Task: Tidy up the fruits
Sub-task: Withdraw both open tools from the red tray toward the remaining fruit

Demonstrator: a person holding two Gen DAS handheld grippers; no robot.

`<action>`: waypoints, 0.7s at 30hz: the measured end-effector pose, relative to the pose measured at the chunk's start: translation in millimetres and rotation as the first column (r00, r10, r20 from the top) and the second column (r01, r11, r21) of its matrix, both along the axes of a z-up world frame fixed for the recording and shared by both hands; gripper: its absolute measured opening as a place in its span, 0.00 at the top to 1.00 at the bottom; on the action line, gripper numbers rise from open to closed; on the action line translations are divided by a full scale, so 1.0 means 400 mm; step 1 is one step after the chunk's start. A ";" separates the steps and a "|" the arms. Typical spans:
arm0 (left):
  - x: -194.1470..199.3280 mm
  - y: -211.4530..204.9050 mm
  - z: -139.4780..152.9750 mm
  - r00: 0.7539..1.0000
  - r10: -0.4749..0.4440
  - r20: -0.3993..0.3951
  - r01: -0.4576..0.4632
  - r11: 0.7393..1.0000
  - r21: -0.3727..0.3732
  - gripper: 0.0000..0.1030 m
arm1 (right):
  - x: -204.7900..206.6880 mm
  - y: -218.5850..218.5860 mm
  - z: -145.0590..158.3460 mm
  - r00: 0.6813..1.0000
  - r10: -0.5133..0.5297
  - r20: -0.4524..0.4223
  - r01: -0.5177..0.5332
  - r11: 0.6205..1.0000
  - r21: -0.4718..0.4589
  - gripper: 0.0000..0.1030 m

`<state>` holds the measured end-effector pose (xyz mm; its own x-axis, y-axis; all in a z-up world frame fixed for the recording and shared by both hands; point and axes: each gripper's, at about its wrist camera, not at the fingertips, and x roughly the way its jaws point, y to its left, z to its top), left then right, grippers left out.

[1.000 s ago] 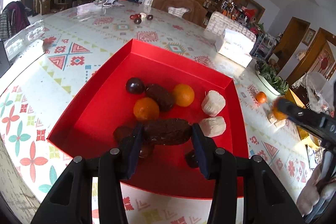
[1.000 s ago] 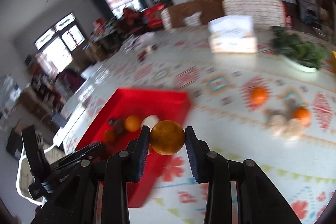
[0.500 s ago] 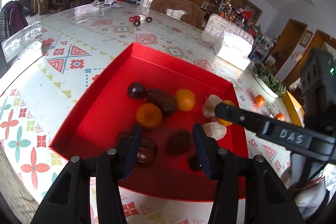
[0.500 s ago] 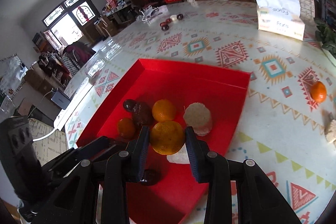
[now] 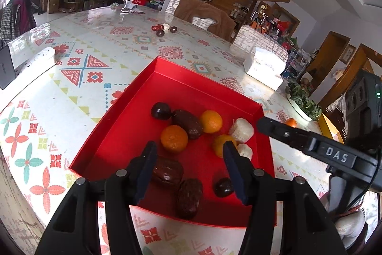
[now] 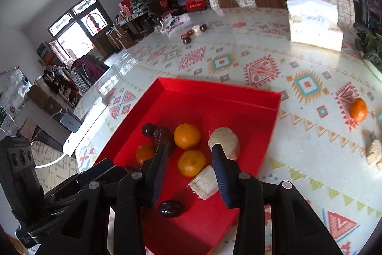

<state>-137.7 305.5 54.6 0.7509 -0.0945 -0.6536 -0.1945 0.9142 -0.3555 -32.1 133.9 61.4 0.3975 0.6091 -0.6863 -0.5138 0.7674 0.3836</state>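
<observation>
- Left wrist view: the left hand-held gripper [image 5: 188, 159] hung over the near part of the red tray [image 5: 152, 71] on the patterned desk [image 5: 71, 87]. Its jaws had just been opening and stood apart, holding nothing; a brown date [image 5: 167, 171] lay on the tray floor just below the left pad. Three oranges, further dates, dark round fruits and white pieces lay in the tray. The right hand-held gripper [image 5: 260, 123] reached in from the right.
- Right wrist view: the right hand-held gripper [image 6: 188, 157] had just been opening too, its pads clear of the orange [image 6: 191, 163] resting on the tray floor between them. A white piece [image 6: 205, 182] lay touching that orange. Another orange [image 6: 358, 109] sat on the desk, well apart from the tray. A tissue box [image 6: 312, 25] stood far back.
</observation>
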 end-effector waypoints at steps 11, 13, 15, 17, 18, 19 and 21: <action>-0.031 -0.118 0.063 1.000 -0.009 0.023 0.004 0.979 0.202 0.20 | -0.048 -0.119 0.025 0.997 -0.071 0.032 0.071 0.997 0.023 0.54; -0.040 -0.150 0.076 0.999 -0.005 0.032 -0.003 0.966 0.259 0.17 | -0.059 -0.149 0.029 0.995 -0.093 0.043 0.092 0.995 0.026 0.54; -0.048 -0.173 0.085 0.999 -0.007 0.038 -0.004 0.956 0.293 0.14 | -0.069 -0.177 0.033 0.990 -0.122 0.066 0.121 0.993 0.013 0.51; -0.057 -0.200 0.096 0.999 -0.017 0.047 0.001 0.949 0.316 0.13 | -0.078 -0.205 0.037 0.984 -0.150 0.092 0.150 0.989 0.002 0.46; -0.059 -0.212 0.100 0.999 -0.024 0.049 0.007 0.946 0.324 0.13 | -0.081 -0.221 0.039 0.981 -0.163 0.103 0.163 0.987 0.005 0.42; -0.061 -0.224 0.104 0.998 -0.031 0.050 0.013 0.941 0.337 0.13 | -0.087 -0.246 0.042 0.976 -0.184 0.118 0.183 0.983 0.016 0.40; -0.067 -0.254 0.111 0.998 -0.040 0.056 0.016 0.928 0.371 0.13 | -0.093 -0.290 0.044 0.965 -0.224 0.134 0.222 0.975 0.029 0.39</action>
<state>-164.5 204.0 98.9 0.7913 0.1236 -0.5988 -0.1553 0.9879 -0.0012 -69.4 18.1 79.1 0.6130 0.5036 -0.6087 -0.3785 0.8635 0.3332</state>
